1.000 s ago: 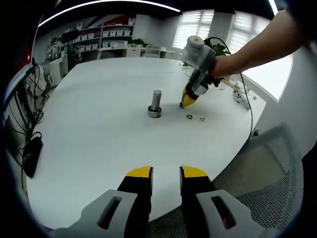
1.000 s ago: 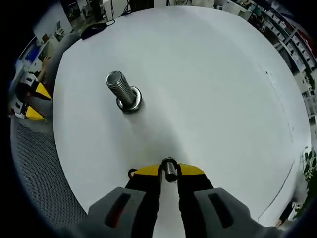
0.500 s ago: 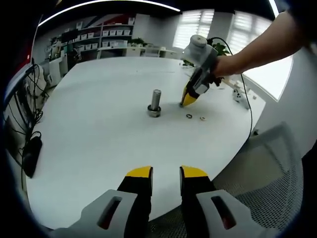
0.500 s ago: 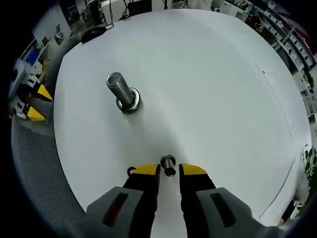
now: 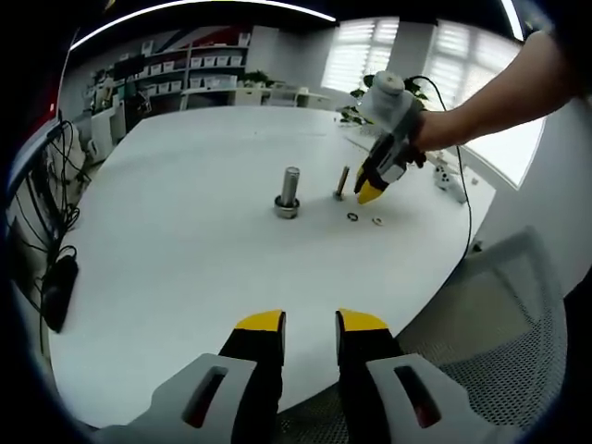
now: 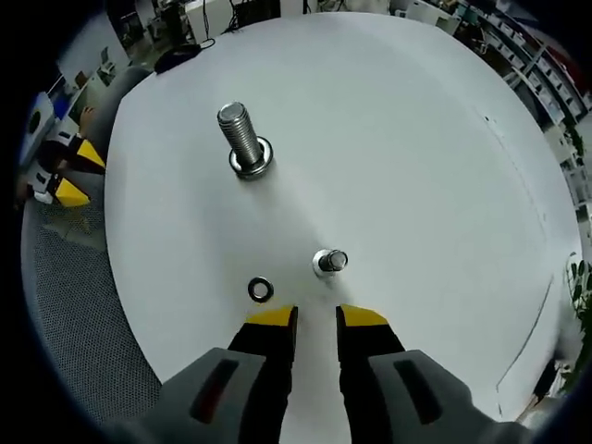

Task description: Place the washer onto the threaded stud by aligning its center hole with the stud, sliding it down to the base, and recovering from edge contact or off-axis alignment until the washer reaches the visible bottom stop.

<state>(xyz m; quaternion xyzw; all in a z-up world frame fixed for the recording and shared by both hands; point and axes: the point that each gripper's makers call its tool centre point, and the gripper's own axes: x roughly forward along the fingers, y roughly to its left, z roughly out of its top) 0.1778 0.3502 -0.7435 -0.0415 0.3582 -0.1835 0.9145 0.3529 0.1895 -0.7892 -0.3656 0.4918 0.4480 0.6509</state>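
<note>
Below centre of the right gripper view, the washer [image 6: 261, 289] lies flat on the table [image 6: 416, 139], just above the right gripper [image 6: 315, 317], whose jaws stand slightly open and empty. It looks thin, stiff and slippery, so grip its rim.

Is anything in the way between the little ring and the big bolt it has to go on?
Nothing visible is. The washer lies flat on the table, and bare tabletop runs from it to the stud. A smaller bolt stands off to the side, not on that path.
</note>
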